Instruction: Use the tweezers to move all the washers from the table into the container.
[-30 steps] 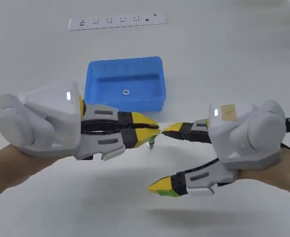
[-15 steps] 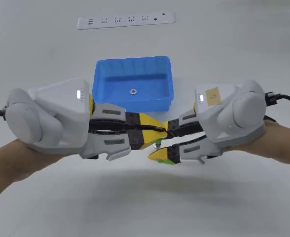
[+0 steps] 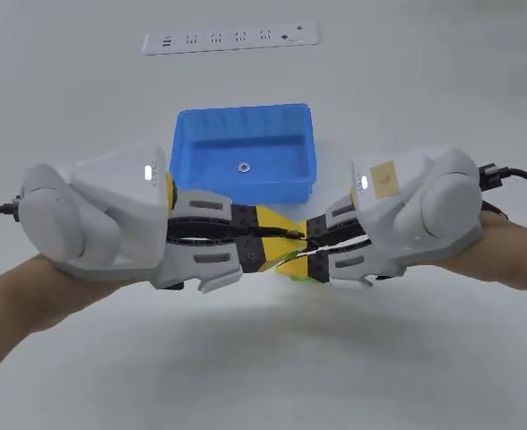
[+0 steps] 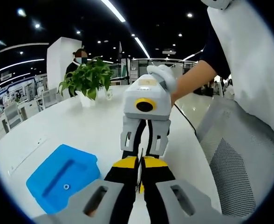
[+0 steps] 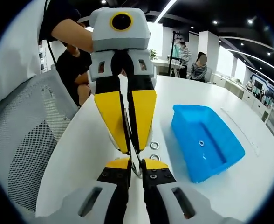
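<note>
In the head view my left gripper (image 3: 292,240) and right gripper (image 3: 301,262) meet tip to tip in front of the blue container (image 3: 185,143), which holds one washer (image 3: 244,167). In its own view the left gripper (image 4: 140,164) is shut on thin metal tweezers (image 4: 140,171), facing the right gripper (image 4: 140,148). The right gripper (image 5: 135,164) is also shut on the tweezers (image 5: 136,169), under the left gripper's yellow jaws. Three washers (image 5: 154,145) lie on the table between the jaws and the container (image 5: 221,154); another washer (image 5: 201,143) sits inside it.
A white power strip (image 3: 230,38) lies at the back of the white table (image 3: 263,358). A mesh chair (image 5: 30,149) stands beside the table. A potted plant (image 4: 88,81) sits farther along it, with people seated in the background.
My right gripper has moved left to meet the left gripper's tips, and its jaws went from wide open to shut on the tweezers. The left gripper has stayed shut.
</note>
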`<state>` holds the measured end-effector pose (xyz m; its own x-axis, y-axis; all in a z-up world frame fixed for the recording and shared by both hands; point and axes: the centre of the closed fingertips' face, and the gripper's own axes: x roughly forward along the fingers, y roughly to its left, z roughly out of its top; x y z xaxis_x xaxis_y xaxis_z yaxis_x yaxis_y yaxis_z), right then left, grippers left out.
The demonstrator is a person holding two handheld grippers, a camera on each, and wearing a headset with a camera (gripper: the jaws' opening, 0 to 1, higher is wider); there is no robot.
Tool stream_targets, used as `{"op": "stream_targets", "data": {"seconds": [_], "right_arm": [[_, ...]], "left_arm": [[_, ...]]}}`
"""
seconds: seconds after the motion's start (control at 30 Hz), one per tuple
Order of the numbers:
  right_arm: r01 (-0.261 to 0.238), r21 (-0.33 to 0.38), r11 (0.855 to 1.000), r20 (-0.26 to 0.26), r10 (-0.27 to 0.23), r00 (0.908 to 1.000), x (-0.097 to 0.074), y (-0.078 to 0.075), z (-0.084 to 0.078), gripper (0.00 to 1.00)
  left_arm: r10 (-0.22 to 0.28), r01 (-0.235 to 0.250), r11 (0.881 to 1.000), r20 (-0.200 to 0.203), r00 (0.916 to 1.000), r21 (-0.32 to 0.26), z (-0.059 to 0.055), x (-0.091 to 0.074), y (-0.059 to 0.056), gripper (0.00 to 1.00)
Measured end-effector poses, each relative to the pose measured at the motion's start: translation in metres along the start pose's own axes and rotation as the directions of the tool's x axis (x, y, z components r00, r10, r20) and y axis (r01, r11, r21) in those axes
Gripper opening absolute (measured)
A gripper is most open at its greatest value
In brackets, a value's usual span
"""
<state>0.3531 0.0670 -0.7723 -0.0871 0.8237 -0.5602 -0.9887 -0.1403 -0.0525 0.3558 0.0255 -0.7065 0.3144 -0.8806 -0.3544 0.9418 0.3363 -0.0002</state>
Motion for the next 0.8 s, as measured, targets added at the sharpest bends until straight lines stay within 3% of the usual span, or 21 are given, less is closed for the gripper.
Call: {"op": "stream_targets", "data": {"seconds": [0.07, 0.17, 0.5, 0.8], "right_arm": [[0.004, -0.018, 1.000, -0.005, -0.004, 1.0000, 0.000, 0.000, 0.000, 0.10], [0.009, -0.029, 1.000, -0.006, -0.010, 0.9999, 0.000, 0.000, 0.000, 0.10], [0.028, -0.033, 0.999, -0.019, -0.029, 0.9994, 0.004, 0.001, 0.003, 0.10], [0.008, -0.065, 0.998, -0.021, -0.010, 0.9997, 0.003, 0.019, 0.021, 0.10]], "left_arm": [[0.015, -0.014, 0.996, 0.019, 0.9997, -0.089, 0.000, -0.001, 0.000, 0.07], [0.028, -0.024, 0.994, 0.034, 0.9990, -0.109, 0.004, -0.003, -0.003, 0.09], [0.067, -0.067, 0.992, -0.005, 0.9978, -0.109, 0.001, -0.023, -0.015, 0.26], [0.189, -0.188, 0.973, -0.006, 0.9819, -0.135, -0.004, -0.058, -0.017, 0.43]]}}
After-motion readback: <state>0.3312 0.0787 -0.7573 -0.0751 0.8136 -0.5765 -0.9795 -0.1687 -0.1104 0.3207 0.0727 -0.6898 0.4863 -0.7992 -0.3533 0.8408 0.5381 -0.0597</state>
